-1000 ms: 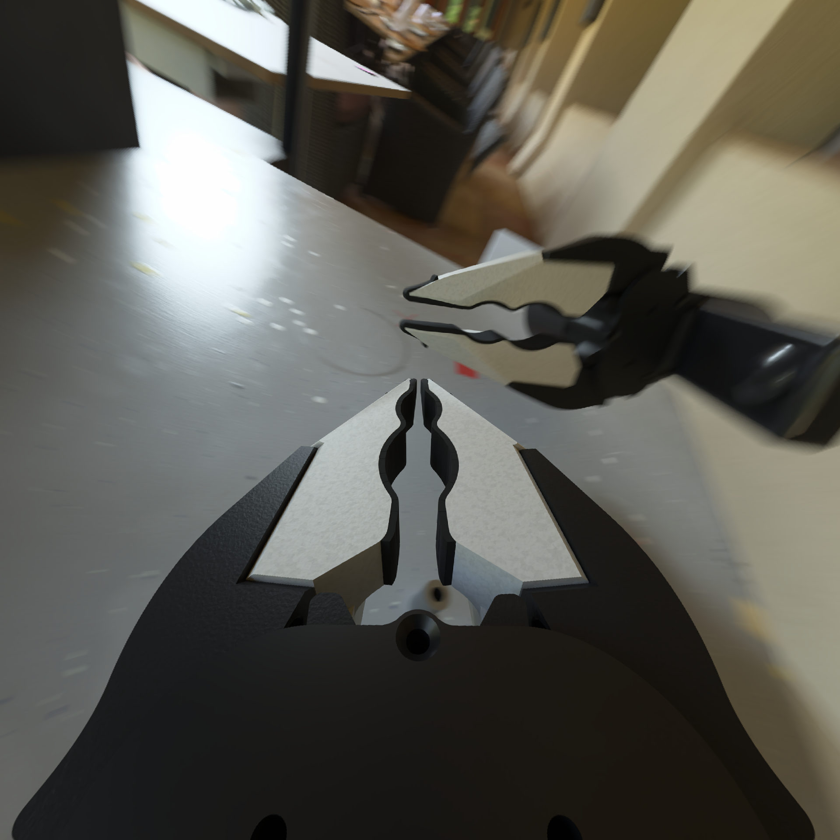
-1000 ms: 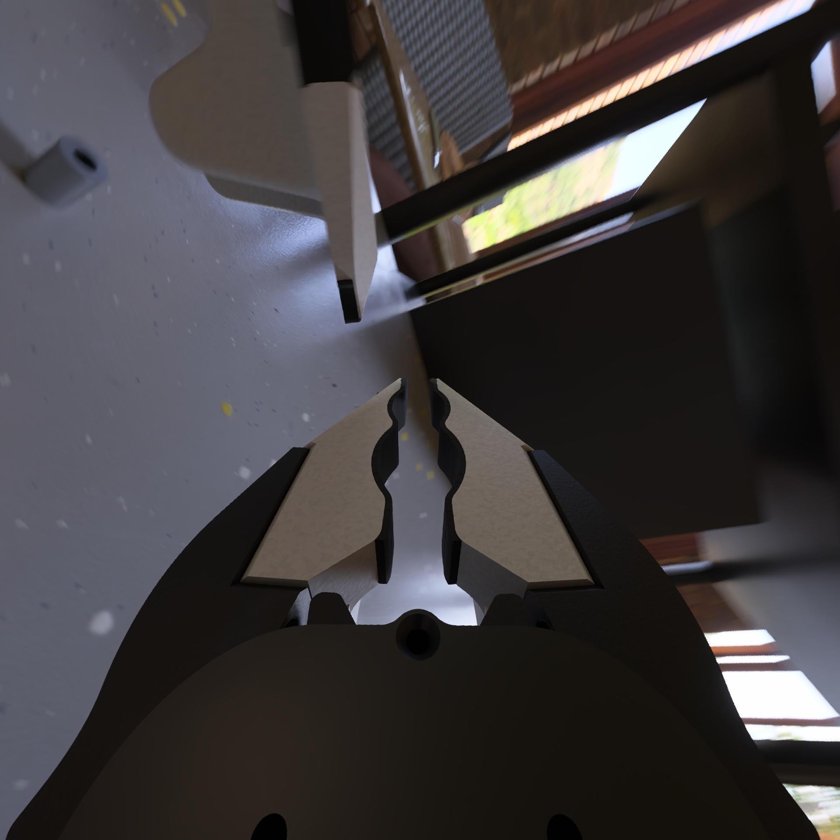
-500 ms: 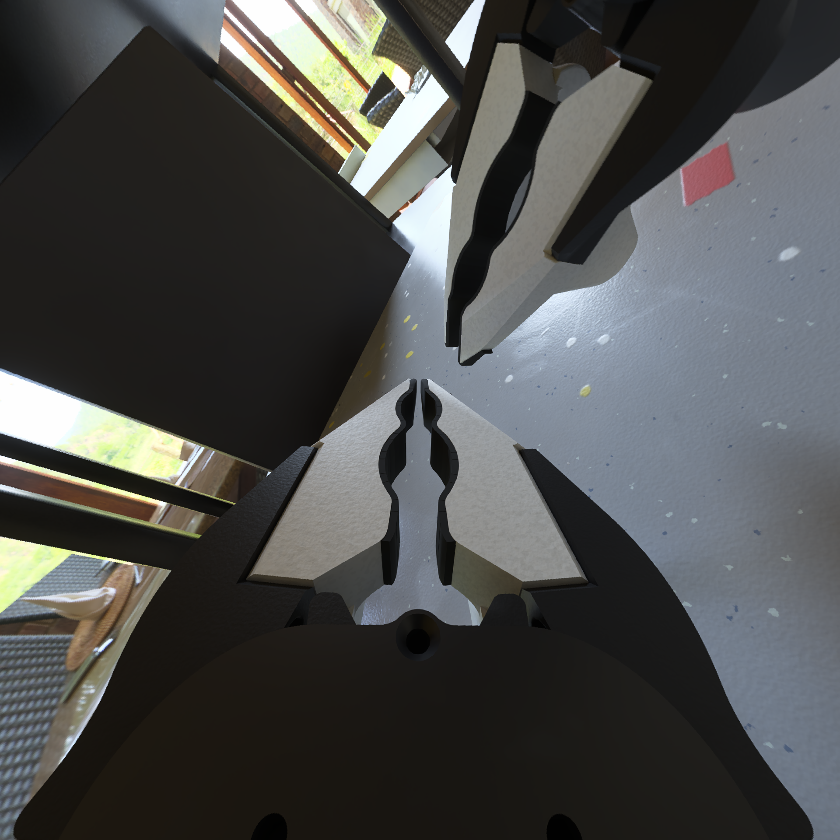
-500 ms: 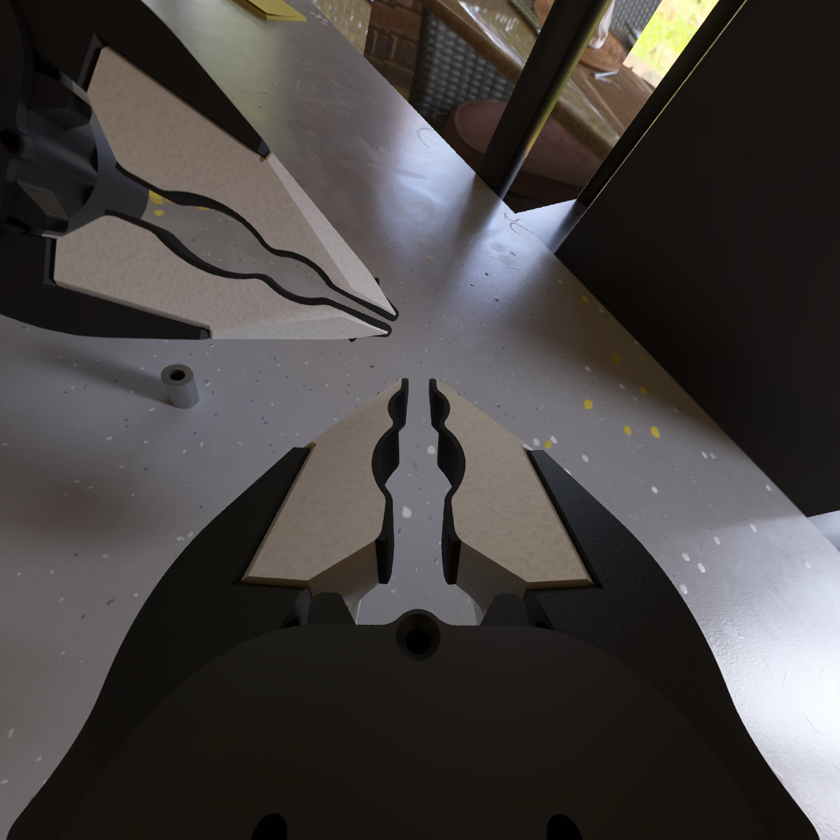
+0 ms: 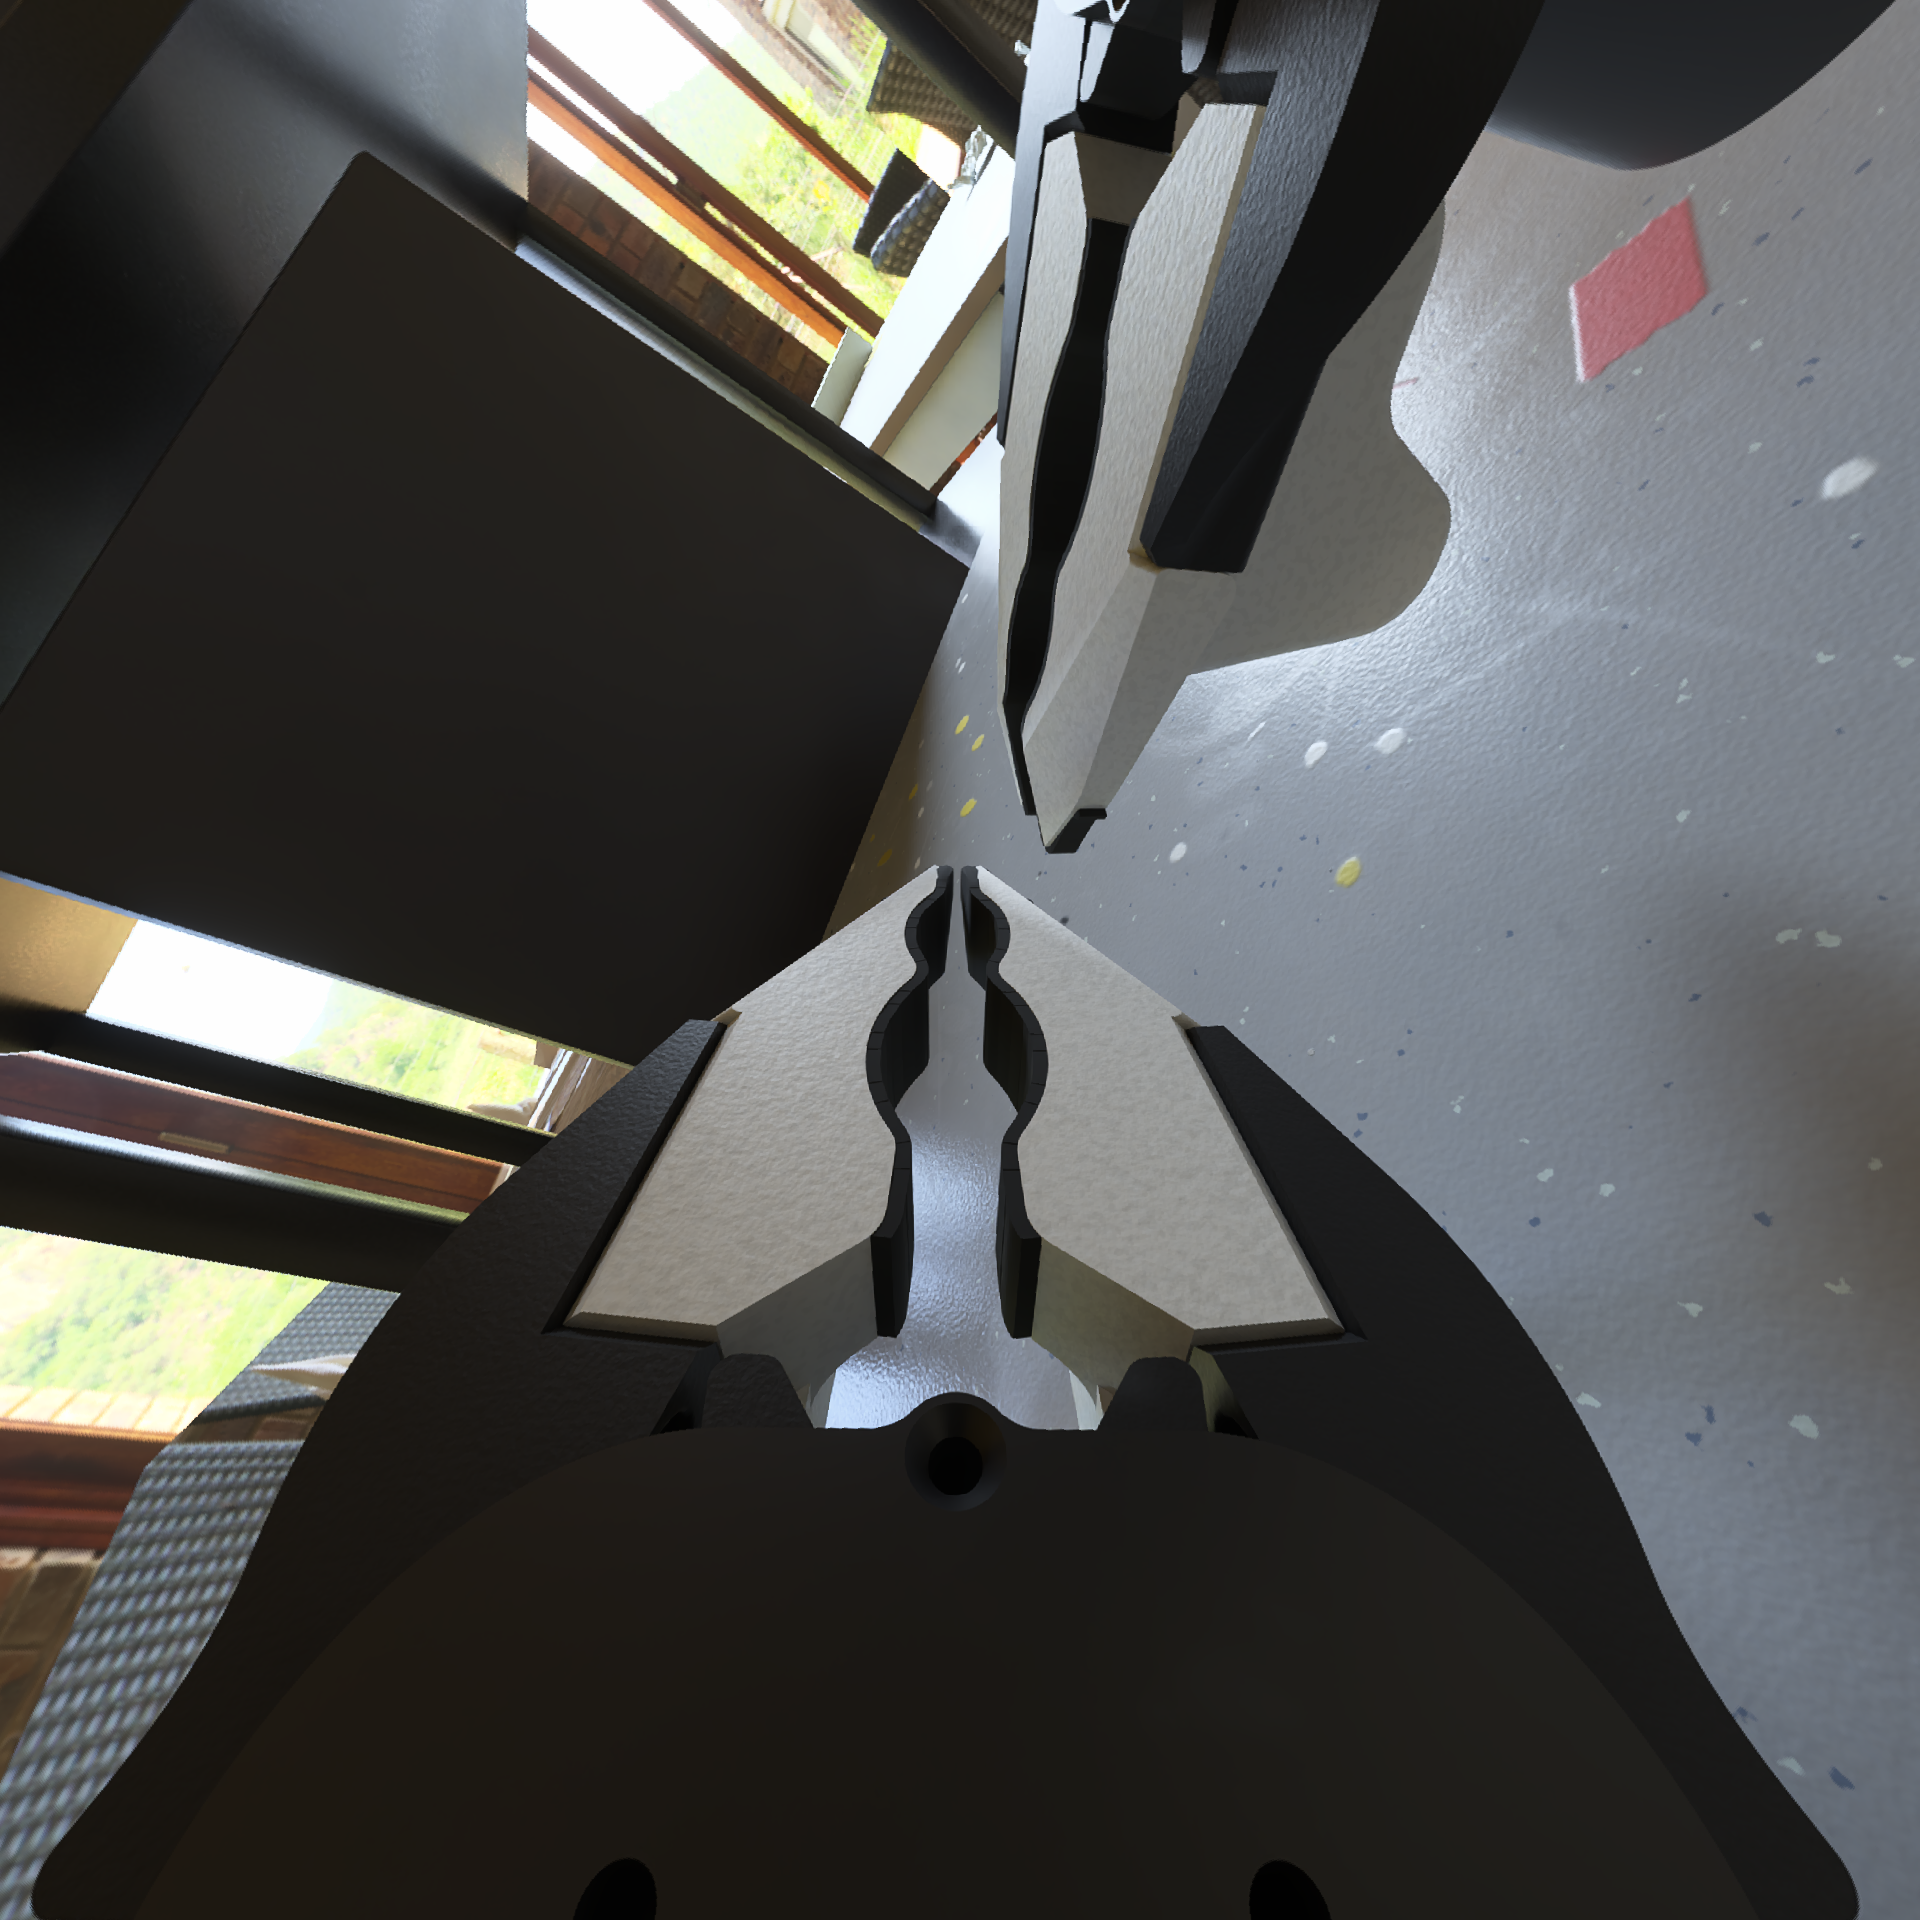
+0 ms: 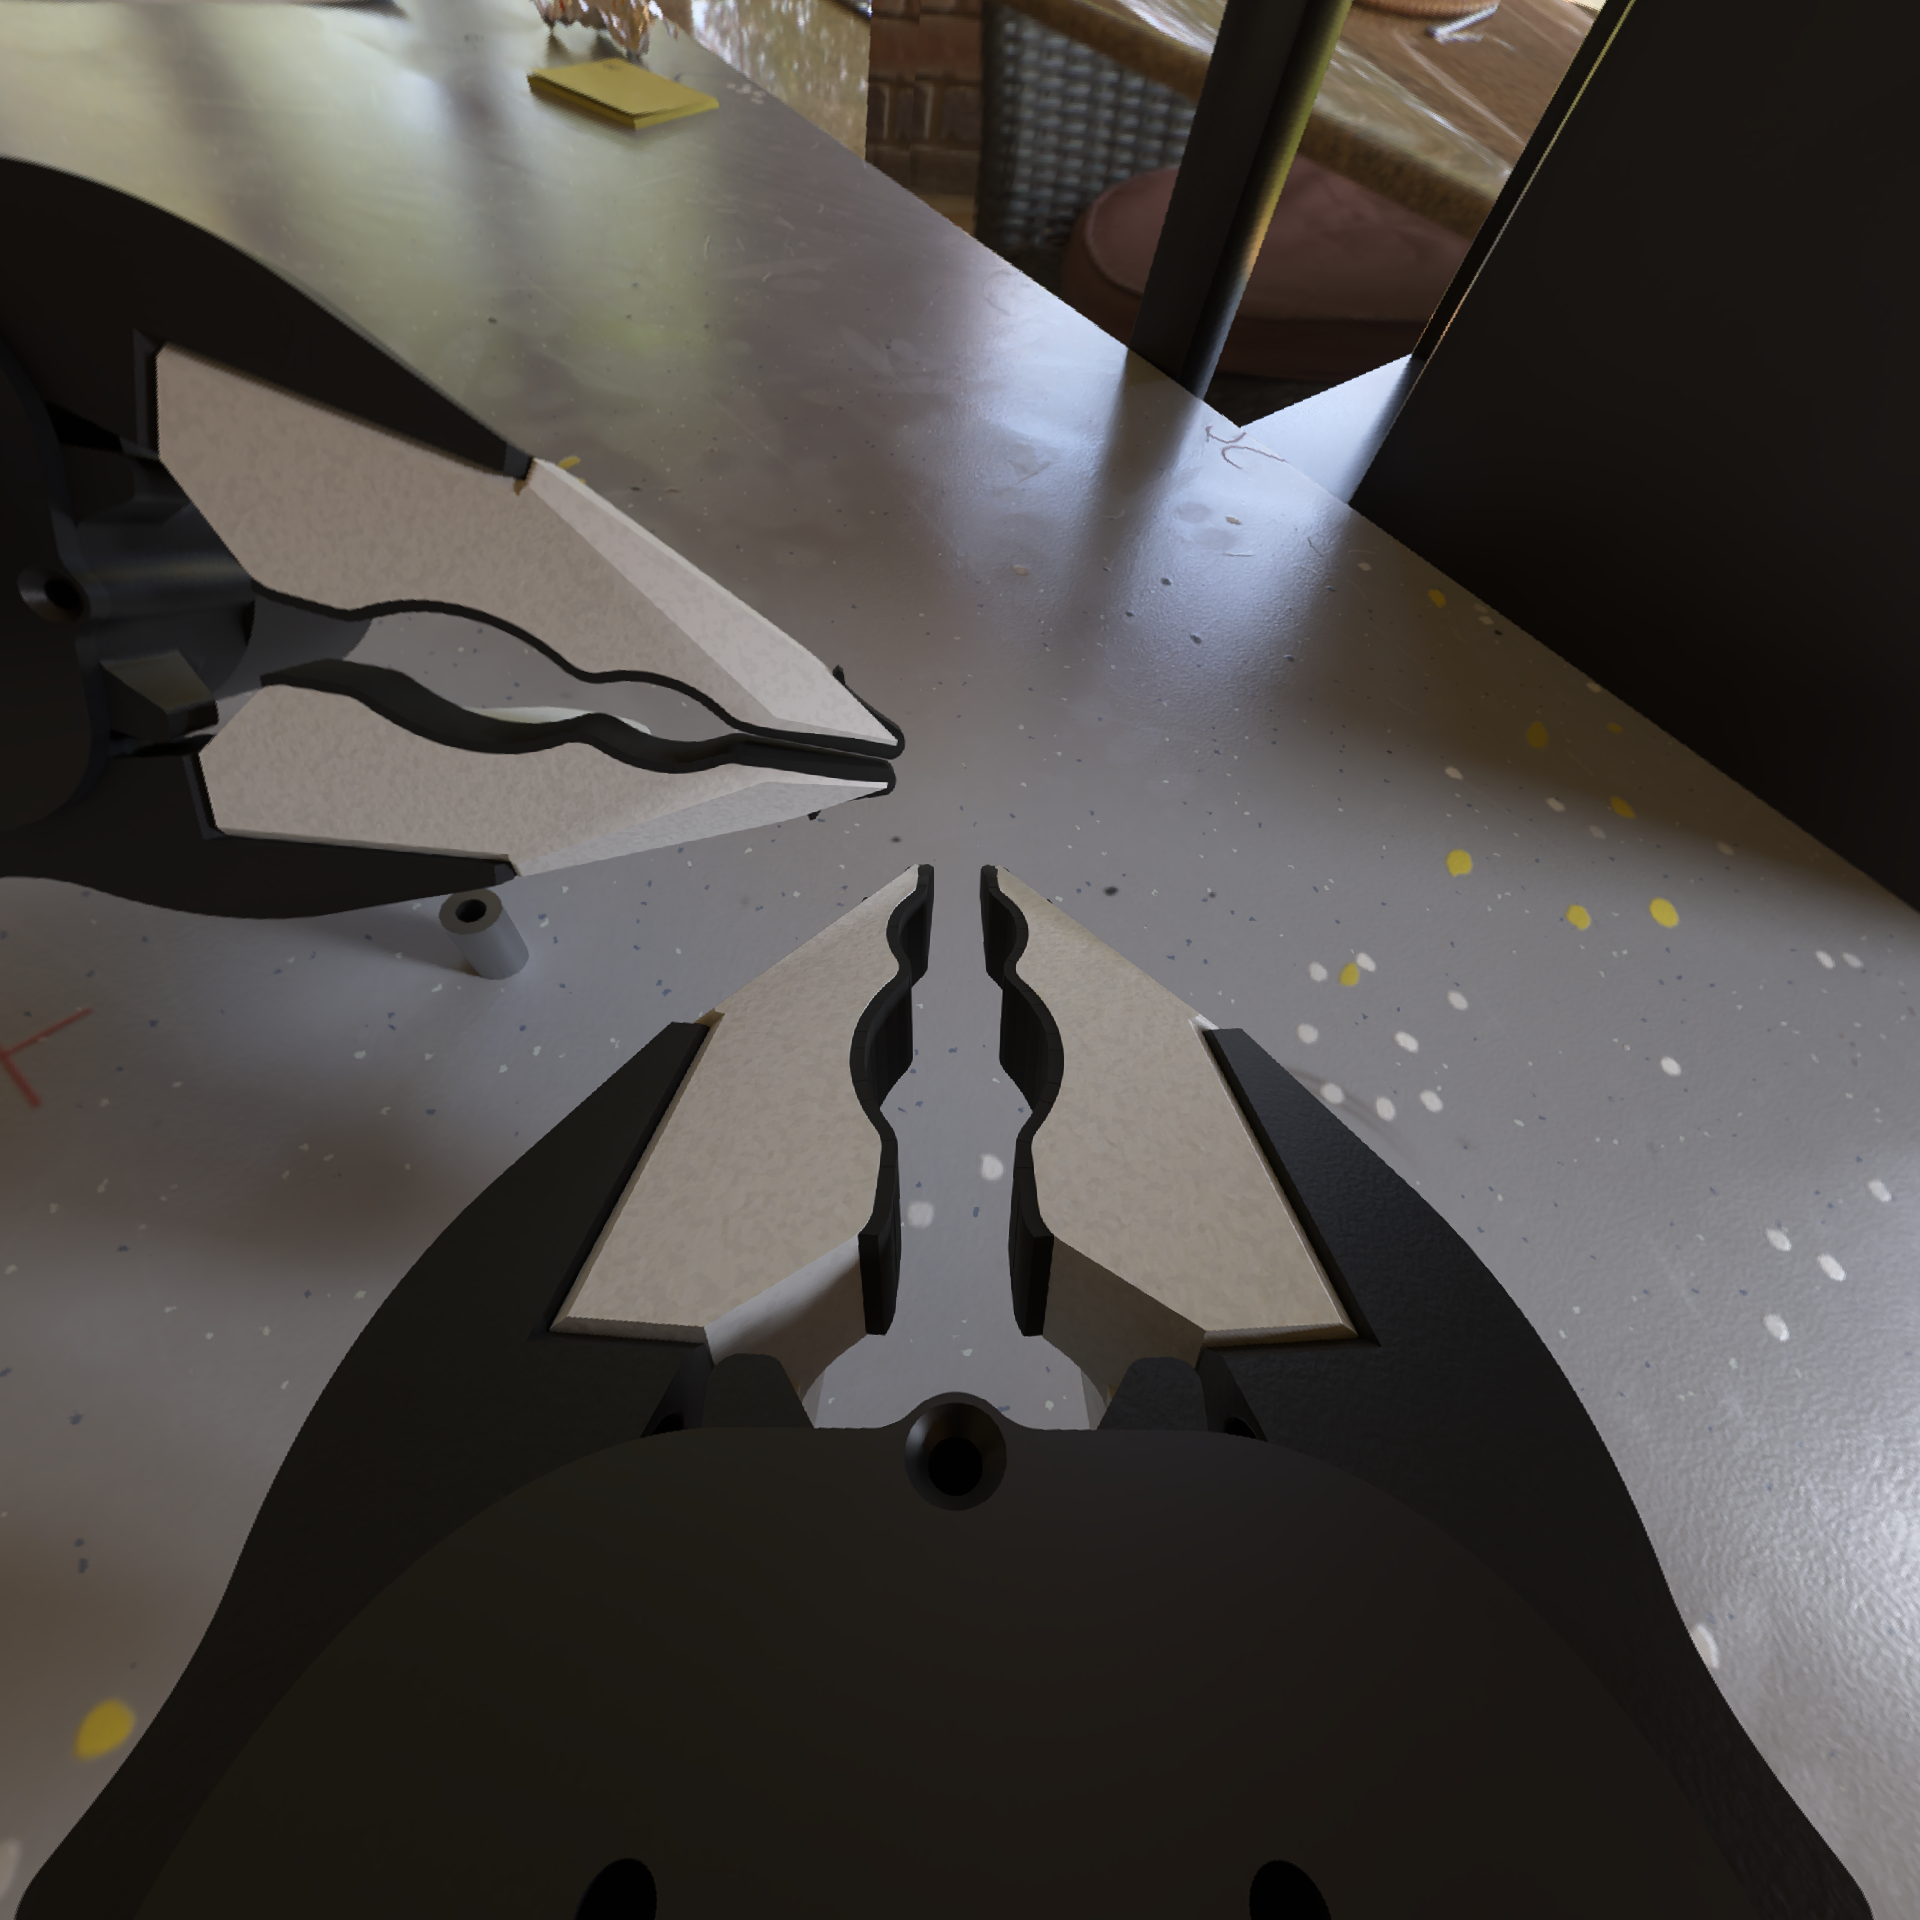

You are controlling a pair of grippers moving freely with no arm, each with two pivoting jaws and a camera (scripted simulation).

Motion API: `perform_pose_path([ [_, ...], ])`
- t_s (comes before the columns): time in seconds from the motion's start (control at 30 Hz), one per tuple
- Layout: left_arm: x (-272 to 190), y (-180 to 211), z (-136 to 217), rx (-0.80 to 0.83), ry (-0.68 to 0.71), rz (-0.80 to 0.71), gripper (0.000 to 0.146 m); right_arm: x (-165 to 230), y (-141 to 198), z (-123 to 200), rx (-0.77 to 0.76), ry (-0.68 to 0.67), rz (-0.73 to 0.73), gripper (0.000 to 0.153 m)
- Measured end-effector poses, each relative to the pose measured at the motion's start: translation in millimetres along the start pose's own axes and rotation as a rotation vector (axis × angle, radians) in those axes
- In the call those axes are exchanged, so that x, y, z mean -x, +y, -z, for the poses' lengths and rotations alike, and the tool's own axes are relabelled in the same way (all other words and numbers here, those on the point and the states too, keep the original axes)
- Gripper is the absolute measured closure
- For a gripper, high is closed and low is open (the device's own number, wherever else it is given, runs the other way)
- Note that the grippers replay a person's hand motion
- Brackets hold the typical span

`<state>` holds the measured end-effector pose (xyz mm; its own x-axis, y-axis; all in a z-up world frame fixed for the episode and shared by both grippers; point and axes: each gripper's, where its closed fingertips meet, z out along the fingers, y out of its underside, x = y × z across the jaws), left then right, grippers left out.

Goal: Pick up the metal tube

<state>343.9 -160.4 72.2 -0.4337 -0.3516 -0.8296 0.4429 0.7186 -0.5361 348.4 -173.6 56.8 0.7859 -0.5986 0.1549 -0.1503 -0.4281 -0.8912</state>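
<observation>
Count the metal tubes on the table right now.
1. The metal tube lies on the grey speckled table, just below the left tool in the right wrist view. The tool bodies could hide others.

The metal tube [image 6: 484,933] lies on the table [image 6: 1143,644], just under the left gripper [image 6: 888,764]; the right gripper [image 6: 954,881] hovers right of the tube.

Short metal tube [image 6: 485,933], grey and dull-shiny, with a dark round bore showing at the near open end. Lying on its side on the speckled grey table [image 6: 1351,1195], axis angled away to the right. Held by nothing.
</observation>
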Motion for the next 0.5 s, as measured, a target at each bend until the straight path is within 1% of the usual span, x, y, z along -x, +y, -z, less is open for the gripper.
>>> perform_pose_path([
  [0.33,0.9,-2.1,-1.2,0.000,-0.019,-0.003,0.144,-0.4,-1.1,0.9,-0.017,-0.036,-0.104,0.144],
  [0.5,-0.3,-2.1,-1.1,-0.001,-0.017,-0.020,0.144,-0.8,0.5,0.0,-0.009,-0.032,-0.095,0.144],
])
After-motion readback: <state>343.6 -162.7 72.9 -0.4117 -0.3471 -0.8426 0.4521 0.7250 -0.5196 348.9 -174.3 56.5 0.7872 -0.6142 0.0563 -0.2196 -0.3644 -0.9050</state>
